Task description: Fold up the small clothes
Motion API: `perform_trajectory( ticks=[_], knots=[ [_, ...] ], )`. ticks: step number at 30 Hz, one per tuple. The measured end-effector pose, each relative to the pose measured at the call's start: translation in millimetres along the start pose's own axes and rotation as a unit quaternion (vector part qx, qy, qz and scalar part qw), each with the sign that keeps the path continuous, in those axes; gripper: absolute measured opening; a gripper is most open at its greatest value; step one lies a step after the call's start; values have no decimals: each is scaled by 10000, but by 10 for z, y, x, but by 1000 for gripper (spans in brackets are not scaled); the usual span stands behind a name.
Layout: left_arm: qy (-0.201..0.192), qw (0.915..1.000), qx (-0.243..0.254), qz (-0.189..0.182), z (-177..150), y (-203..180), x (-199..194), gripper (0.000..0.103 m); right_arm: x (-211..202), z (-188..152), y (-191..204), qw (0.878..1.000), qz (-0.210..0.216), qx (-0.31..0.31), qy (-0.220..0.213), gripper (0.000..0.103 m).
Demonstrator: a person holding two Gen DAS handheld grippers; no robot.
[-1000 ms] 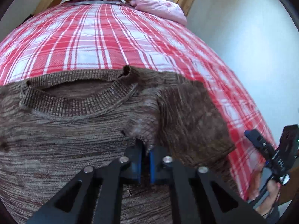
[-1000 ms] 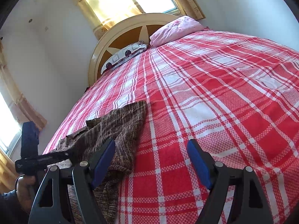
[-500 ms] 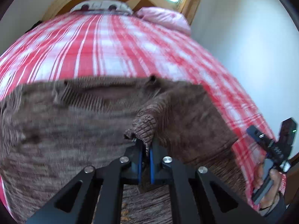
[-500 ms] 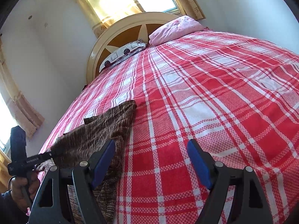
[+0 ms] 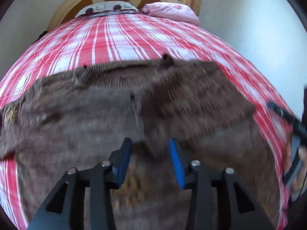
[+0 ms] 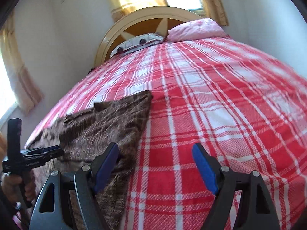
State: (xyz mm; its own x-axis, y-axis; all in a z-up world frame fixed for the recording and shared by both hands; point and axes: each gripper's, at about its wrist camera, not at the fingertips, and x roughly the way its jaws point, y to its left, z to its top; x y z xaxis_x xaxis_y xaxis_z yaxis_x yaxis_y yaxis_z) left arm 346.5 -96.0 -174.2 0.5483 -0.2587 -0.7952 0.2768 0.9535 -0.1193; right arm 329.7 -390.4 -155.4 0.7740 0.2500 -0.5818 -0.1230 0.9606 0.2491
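Covering the whole bed, a red-and-white plaid bedspread runs back to a rounded cream and brown headboard at the far end, with curtained windows on the walls behind and to the left. On the near left part of that spread lies a brown knitted sweater, front up, its ribbed neckline toward the headboard and one sleeve folded in across the chest on the right side. Parts of the knit are motion-blurred. At the head of the bed a pink pillow sits to the right of a grey-and-white patterned pillow.

Above the sweater's lower body hovers the left gripper, its blue-padded fingers spread apart and holding nothing. The right gripper hangs near the sweater's right edge, its fingers likewise wide apart and empty; its left finger overlaps the knit in the right wrist view, while the other is over bare bedspread.
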Motion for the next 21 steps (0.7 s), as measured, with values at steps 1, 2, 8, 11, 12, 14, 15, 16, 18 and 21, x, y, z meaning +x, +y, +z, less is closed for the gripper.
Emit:
perform_trajectory(
  ticks=[1,2,8,11,12,14,15,16,18,21],
  knots=[
    [3,10000,27,-25,-88,2,-49,44,-50,-2,71,9998,-35,-175,-73,80],
    [-81,9999,50,-78,-254,20,-163,44,-97,-6,134,9993,-65,-333,-139,80],
    [-104,9971,23,-754,-954,41,-706,57,-326,-14,377,9968,166,-771,90,80],
    [21,9952,63,-979,-1138,39,-876,59,-535,33,400,9968,604,-499,180,80],
    [88,9936,29,-1124,-1184,37,-915,59,-601,45,419,9968,646,-459,131,80],
    [153,9926,77,-1204,-1279,13,-991,59,-734,73,471,9977,574,-365,-11,80],
    [139,9931,175,-1149,-1317,-5,-1043,59,-746,79,502,9981,529,-323,13,80],
    [96,9937,262,-1090,-1342,-14,-1102,59,-728,84,546,9983,490,-285,113,80],
    [-48,9941,300,-1041,-1391,33,-1229,59,-608,100,711,9976,498,-288,378,80],
    [-473,9958,181,-762,-1332,168,-1450,69,-386,131,1025,9933,850,-449,645,80]
  ],
)
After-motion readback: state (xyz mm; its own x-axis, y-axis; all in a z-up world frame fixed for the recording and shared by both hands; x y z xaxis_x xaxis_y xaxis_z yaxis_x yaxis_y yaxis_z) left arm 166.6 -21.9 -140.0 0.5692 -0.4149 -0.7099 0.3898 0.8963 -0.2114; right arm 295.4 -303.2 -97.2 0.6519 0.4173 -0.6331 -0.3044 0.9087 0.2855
